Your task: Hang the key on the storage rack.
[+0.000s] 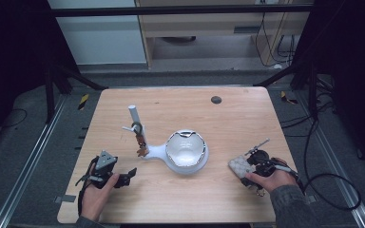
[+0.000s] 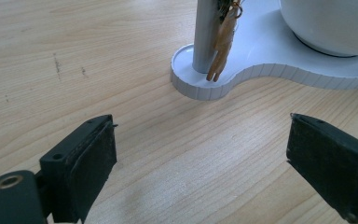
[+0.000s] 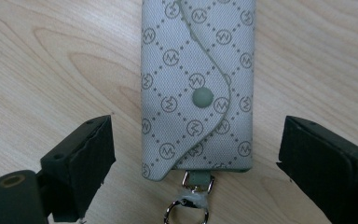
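Both pads of right gripper (image 3: 193, 168) apart, key pouch (image 3: 198, 84) lying between, untouched

Long axis running straight ahead from the fingertips, ring end (image 3: 186, 212) nearest; squeeze would come across the narrow width (snap flap up). Far closer to right gripper than to left gripper (image 2: 200, 163), also spread, over bare table (image 2: 74, 56), key stand (image 2: 223, 74) ahead

On the key pouch (image 3: 196, 88) lying flat on the table you can read one repeated mark: a letter M inside a small circle. You find it printed at the crossings of a dotted diamond grid, across both the body and the flap, the letters a darker grey than the cloth. You can read no other text, number, label or sign on anything in the three views.
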A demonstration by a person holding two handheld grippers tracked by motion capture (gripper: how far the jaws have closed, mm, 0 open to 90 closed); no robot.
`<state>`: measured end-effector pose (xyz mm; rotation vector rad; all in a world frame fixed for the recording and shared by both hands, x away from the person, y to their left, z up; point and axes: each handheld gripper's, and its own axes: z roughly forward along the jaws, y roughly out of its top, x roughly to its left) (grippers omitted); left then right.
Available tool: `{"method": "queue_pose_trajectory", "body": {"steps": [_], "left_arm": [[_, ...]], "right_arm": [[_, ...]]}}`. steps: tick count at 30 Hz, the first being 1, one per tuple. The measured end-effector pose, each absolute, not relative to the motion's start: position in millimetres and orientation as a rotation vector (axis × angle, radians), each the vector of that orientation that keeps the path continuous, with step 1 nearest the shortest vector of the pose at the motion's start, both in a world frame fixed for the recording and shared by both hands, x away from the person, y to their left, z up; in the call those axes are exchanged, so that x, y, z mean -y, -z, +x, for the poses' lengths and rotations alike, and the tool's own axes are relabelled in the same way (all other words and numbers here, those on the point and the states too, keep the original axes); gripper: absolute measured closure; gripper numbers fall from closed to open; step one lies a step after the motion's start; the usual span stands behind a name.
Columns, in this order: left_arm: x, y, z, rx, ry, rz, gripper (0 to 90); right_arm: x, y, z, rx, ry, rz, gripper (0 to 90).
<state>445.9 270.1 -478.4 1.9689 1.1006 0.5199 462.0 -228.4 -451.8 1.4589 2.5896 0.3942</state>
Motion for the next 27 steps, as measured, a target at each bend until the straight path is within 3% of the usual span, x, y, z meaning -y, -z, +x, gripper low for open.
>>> {"method": "queue_pose_trajectory", "body": {"steps": [27], "left_arm": [[-274.1,480.2,448.0,-1.121,-0.503,1.951,8.5]], "right_arm": [[232.9,472.4,467.8,-2.616,-0.388,1.477,19.5]]}}
